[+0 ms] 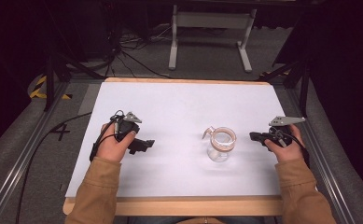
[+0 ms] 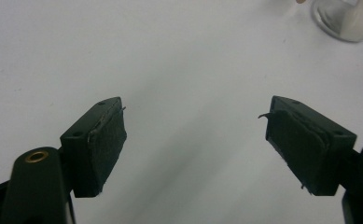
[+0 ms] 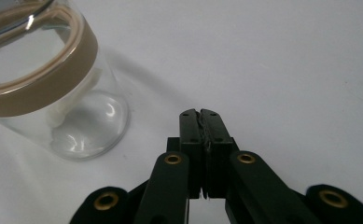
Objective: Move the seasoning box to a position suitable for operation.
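The glass jar (image 1: 221, 144) stands upright on the white desk (image 1: 179, 102), right of centre and toward the near half; a tan band circles its open rim, and a small tan tab projects from the rim on its left side; something whitish lies inside, too blurred to identify. The right hand-held gripper (image 1: 254, 136) lies just right of the jar, apart from it, its jaws clenched together on nothing; in the right gripper view the closed tips (image 3: 201, 116) point past the jar (image 3: 44, 84) on its near side. The left hand-held gripper (image 1: 149, 143) rests well left of the jar, released, jaws spread wide over bare desk; in the left gripper view the jar's base (image 2: 342, 21) sits far off at the upper right corner.

Judged step: approach, before any grasp; neither tool touches the jar. The next move calls for the right jaws to part before closing on the jar's wall or rim, or for the left tool to travel right across the open surface.

Clearance: the desk is bare all round the jar; the right edge lies near the right hand, so room is tighter there; the near wooden edge is well apart from the jar.
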`<action>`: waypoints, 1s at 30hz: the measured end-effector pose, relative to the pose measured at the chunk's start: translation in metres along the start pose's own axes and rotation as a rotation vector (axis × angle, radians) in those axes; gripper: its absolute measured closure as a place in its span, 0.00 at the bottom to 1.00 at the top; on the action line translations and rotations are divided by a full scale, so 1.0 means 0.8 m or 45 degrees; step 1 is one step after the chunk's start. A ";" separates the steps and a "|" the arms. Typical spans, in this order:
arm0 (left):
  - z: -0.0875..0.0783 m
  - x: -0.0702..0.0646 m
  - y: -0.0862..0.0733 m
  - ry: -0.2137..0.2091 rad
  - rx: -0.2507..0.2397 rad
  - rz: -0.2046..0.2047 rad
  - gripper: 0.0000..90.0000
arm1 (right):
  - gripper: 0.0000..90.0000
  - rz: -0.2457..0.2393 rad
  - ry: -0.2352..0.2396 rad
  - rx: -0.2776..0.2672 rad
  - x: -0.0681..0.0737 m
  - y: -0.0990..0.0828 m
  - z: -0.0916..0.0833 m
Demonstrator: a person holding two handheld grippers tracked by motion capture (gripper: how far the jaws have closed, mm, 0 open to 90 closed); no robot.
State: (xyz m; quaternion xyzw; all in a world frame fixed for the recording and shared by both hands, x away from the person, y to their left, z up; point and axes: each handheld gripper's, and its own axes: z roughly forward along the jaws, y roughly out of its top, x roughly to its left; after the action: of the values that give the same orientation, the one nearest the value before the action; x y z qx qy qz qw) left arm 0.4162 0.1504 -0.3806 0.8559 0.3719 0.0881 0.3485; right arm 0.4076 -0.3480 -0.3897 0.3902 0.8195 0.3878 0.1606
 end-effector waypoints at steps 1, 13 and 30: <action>-0.001 -0.001 0.002 0.003 -0.011 -0.003 0.23 | 0.99 -0.001 0.009 -0.002 0.001 0.000 0.000; -0.013 -0.001 0.003 -0.007 -0.043 0.017 0.23 | 0.99 -0.021 0.096 -0.101 0.007 -0.001 -0.002; -0.014 -0.004 0.004 -0.027 -0.040 0.042 0.23 | 1.00 -0.046 0.185 -0.157 0.020 -0.010 0.043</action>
State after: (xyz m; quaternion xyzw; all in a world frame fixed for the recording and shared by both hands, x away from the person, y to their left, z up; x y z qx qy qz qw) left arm 0.4108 0.1525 -0.3698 0.8571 0.3527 0.0907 0.3642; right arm 0.4130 -0.3212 -0.4173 0.3356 0.8104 0.4618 0.1314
